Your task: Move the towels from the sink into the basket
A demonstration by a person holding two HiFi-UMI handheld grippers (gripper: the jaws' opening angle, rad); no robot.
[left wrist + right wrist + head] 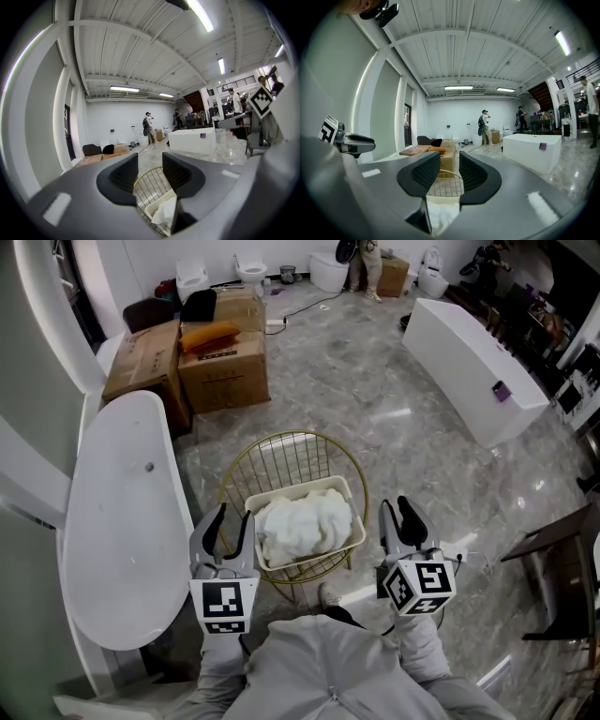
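So, around the spot: cardboard boxes (220, 357) sit past the far end of the sink (122, 521). A long white block (473, 367) stands well apart on the grey marble floor (375, 399). Some dark furniture (562, 568) is cut off at the right edge, and way in the back a person (486, 126) stands by more boxes.

Nothing blocks the basket (281, 442). It stands on the floor just beside the sink.

The left gripper (234, 521) hangs at its near-left side and the right gripper (397, 517) at its near-right. Both sets of fingers (124, 176) are apart with only air between them.

The sink's near end is hidden behind the left gripper and a grey sleeve (220, 671). In the gripper views only a slice of gold wire and a bit of white cloth peeks out under the fingers.

The towels (305, 521) are in the white bin (298, 487) inside the gold wire basket. They make a fluffy, crumpled white heap up to the rim. Probably more than one, but they lump together so I can't count them.
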